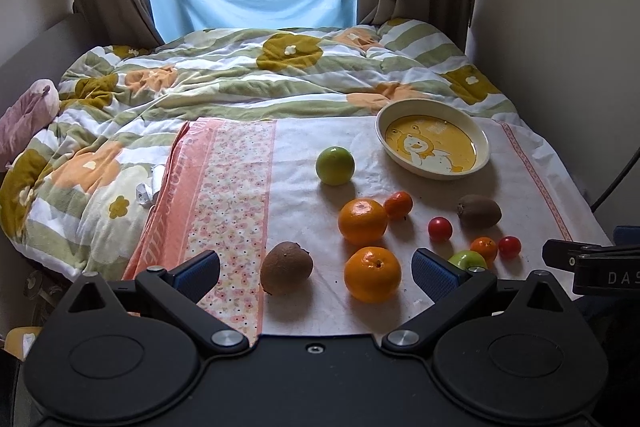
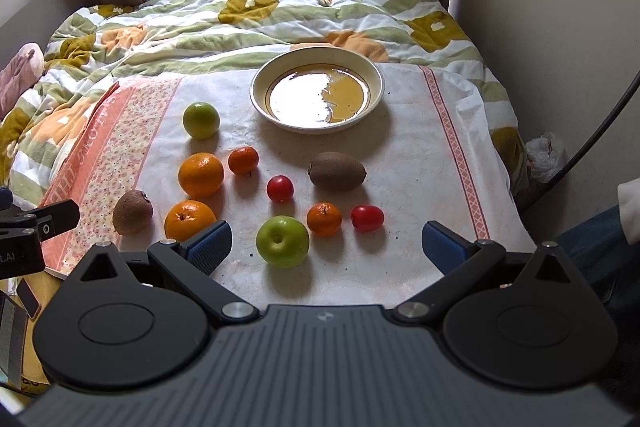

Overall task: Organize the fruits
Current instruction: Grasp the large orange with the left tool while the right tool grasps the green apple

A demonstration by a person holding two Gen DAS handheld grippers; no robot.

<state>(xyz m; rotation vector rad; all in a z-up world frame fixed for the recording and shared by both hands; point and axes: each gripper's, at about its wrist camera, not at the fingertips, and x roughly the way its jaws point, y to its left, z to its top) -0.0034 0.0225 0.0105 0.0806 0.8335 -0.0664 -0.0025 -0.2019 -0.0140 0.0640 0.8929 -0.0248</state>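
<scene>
While both grippers hang over the near edge of the bed, 11 fruits lie loose on a white cloth (image 2: 408,147): 2 green apples, 2 oranges, 2 tangerines, 2 kiwis and 2 small tomatoes, with an empty cream bowl (image 2: 317,91) beyond them. Glare hides most of the bowl's picture in the right view. The left gripper (image 1: 316,269) is wide open and empty, a kiwi (image 1: 286,268) and an orange (image 1: 373,273) between its fingers. The right gripper (image 2: 327,245) is equally spread and empty, the near apple (image 2: 282,241) between its fingers.
</scene>
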